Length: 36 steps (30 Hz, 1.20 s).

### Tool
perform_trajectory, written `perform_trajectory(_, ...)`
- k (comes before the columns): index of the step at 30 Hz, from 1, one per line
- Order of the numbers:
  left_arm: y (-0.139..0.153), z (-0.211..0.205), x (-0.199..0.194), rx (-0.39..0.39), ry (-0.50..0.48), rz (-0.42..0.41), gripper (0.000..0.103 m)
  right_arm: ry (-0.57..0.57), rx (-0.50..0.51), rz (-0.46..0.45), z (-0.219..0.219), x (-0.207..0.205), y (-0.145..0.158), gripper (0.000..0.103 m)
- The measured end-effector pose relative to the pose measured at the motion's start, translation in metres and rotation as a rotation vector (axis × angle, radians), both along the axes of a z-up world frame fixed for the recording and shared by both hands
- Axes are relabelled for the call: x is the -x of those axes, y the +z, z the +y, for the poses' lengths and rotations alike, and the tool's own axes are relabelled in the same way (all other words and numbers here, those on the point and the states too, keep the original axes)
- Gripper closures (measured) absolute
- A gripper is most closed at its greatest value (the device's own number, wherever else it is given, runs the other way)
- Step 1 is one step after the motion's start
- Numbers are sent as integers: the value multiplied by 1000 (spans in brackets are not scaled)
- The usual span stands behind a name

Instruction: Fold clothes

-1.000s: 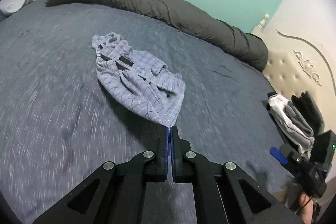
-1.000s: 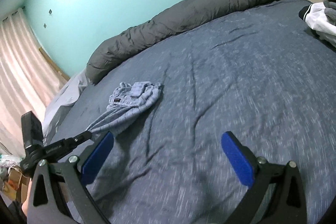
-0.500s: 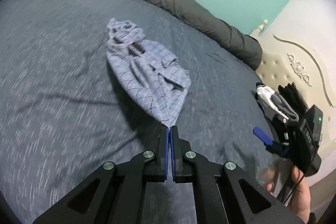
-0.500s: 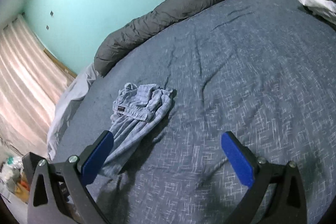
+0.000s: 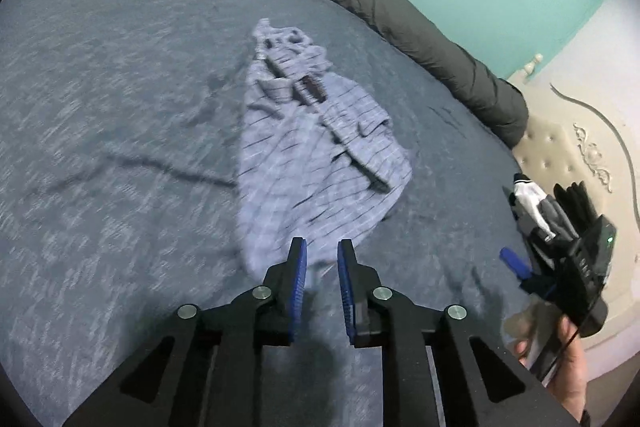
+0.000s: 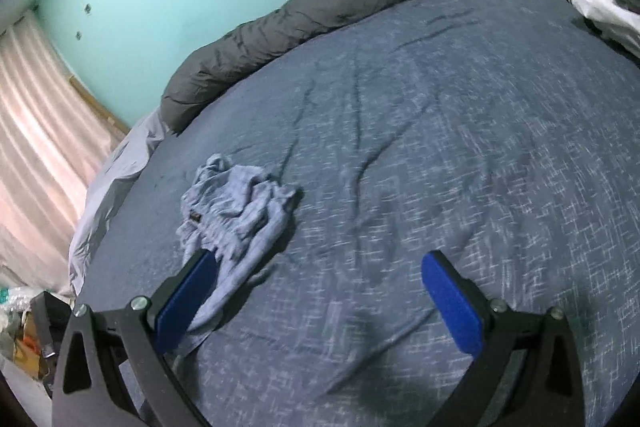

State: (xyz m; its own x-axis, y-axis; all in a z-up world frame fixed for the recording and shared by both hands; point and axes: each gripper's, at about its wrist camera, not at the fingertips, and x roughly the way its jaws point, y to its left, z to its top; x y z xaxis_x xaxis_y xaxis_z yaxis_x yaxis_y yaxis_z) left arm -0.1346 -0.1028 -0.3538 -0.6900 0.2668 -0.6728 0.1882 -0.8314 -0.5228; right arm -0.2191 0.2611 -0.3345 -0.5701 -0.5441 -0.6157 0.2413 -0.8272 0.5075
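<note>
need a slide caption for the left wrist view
Left gripper jaws opening over the near tip of a checked blue garment lying on the blue bedspread.

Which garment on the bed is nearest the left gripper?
The light blue checked garment, crumpled mid-bed, its near tip just ahead of the opening left gripper. The white and grey clothes lie by the headboard.

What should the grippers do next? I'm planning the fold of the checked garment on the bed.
Probably lift the left gripper clear: its jaws are opening, letting go of the checked garment, which lies crumpled on the bed. The right gripper hovers open beside it.
</note>
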Motion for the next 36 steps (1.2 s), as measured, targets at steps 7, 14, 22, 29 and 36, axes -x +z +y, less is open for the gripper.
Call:
perform_trajectory(7, -4, 31, 64, -38, -58, 7, 74, -18, 8, -13, 4, 12, -5, 0)
perform_trajectory(14, -29, 47, 111, -123, -71, -47, 64, -20, 6, -29, 4, 20, -13, 0)
perform_trajectory(22, -39, 43, 121, -156, -97, -42, 78, -35, 2, -55, 7, 32, -23, 0)
perform_trajectory(29, -23, 22, 109, -148, -88, 22, 100, -17, 0, -55, -3, 33, -23, 0)
perform_trajectory(36, -6, -15, 84, -154, -39, 69, 100, -19, -2, -54, -12, 32, -22, 0)
